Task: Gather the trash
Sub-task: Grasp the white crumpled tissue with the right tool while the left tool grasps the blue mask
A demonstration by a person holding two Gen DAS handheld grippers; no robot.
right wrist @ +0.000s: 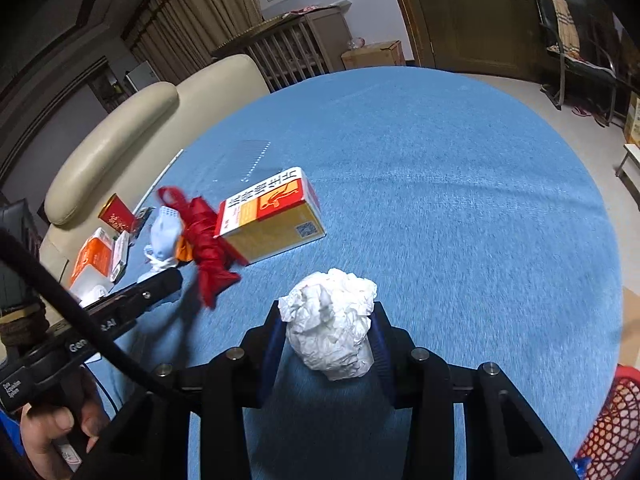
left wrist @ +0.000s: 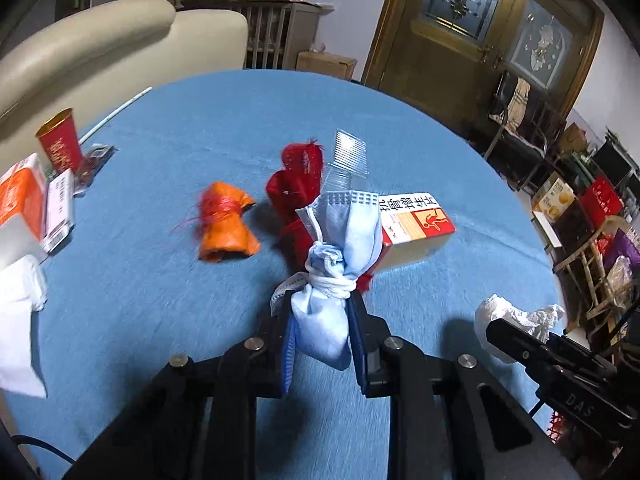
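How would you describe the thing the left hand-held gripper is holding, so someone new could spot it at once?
Start at the round table with the blue cloth. Near its front edge, the left hand-held gripper is shut on a pale blue face mask, bunched up and knotted with its own white ear loops. Unlike the red and orange bundles behind it, it is soft blue fabric.

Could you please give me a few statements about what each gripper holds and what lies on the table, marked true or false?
1. The left gripper is shut on a blue face mask. True.
2. The right gripper is open and holds nothing. False: it is shut on a crumpled white tissue.
3. A medicine box lies on the blue tablecloth. True.
4. The red paper cup lies tipped over. False: it stands upright.
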